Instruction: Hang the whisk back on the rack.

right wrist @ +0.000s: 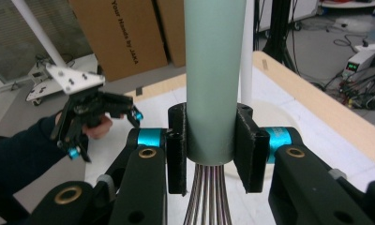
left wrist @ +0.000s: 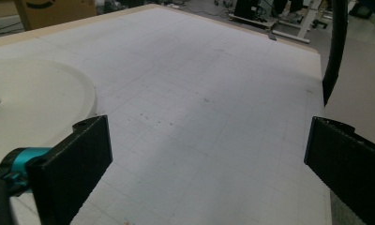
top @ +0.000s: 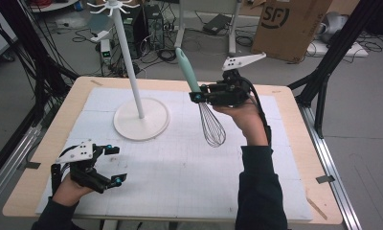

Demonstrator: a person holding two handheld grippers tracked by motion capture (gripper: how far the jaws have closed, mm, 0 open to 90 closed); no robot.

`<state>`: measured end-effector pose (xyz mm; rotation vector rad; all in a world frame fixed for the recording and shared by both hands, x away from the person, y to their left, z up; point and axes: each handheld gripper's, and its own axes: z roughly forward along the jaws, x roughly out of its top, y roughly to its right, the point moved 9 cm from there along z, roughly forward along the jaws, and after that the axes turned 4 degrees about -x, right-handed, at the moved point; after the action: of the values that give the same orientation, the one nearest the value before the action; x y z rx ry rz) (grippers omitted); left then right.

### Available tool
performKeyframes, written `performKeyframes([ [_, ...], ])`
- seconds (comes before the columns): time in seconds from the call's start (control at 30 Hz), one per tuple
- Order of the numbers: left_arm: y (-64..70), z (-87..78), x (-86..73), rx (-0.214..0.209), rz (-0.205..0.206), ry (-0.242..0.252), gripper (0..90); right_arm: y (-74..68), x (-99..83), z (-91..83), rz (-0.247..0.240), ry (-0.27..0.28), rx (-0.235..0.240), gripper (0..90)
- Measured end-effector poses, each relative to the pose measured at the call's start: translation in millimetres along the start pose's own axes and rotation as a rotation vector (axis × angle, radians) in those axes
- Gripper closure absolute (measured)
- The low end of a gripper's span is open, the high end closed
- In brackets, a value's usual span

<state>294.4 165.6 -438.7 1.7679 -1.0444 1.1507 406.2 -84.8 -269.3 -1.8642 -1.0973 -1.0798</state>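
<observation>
A whisk [top: 199, 96] with a pale green handle [right wrist: 213, 70] and a wire head [top: 212, 127] hangs upright above the white mat, head down. My right gripper [top: 197, 96] is shut on the lower end of the handle; in the right gripper view the jaws clamp it from both sides, with the wires [right wrist: 209, 199] running out below. My left gripper [top: 116, 165] rests low over the mat's front left, open and holding nothing; its jaws stand wide apart in the left gripper view. A white stand [top: 127, 52] with a round base [top: 141, 120] and hooks at the top [top: 114, 6] rises behind it.
The white gridded mat [top: 180, 167] covers most of a wooden table [top: 295, 158]. Black frame posts [top: 331, 57] flank the table. Cardboard boxes [top: 287, 24], cables and equipment lie on the floor beyond the far edge. The stand's base [left wrist: 31, 103] is close to my left gripper.
</observation>
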Motion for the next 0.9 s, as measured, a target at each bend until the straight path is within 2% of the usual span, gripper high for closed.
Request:
performKeyframes([
  [0.2, 3.0, 1.6, 0.5, -0.011, 0.005, -0.003, 1.8, 0.4, 16.2, 12.4, -0.009, -0.010, -0.007, 69.3],
  [0.3, 3.7, 1.7, 0.8, -0.016, 0.005, -0.001, 1.7, 0.5, 24.4, 19.7, -0.011, -0.004, 0.006, 69.3],
  [0.33, 3.8, 1.6, 0.8, -0.017, 0.005, -0.001, 1.8, 0.0, 26.3, 21.8, -0.004, -0.010, 0.011, 69.3],
  [0.4, 3.6, 1.0, 1.8, -0.014, 0.003, 0.007, 1.8, 0.5, 33.1, 28.9, -0.020, -0.026, 0.011, 69.3],
  [0.5, 3.6, -0.4, 4.0, -0.014, -0.005, 0.025, 1.7, 0.2, 39.6, 32.4, -0.030, -0.029, 0.013, 69.3],
  [0.53, 3.6, -0.5, 4.3, -0.015, -0.004, 0.026, 1.8, 0.1, 46.3, 35.2, -0.035, -0.028, 0.009, 69.4],
  [0.77, 6.9, 1.3, 5.4, -0.027, 0.009, 0.022, 1.8, -3.4, 62.4, 44.4, -0.051, -0.042, 0.013, 69.3],
  [0.9, 7.7, 1.7, 6.7, -0.023, 0.013, 0.028, 1.8, -3.0, 73.7, 47.8, -0.057, -0.041, -0.001, 69.3],
])
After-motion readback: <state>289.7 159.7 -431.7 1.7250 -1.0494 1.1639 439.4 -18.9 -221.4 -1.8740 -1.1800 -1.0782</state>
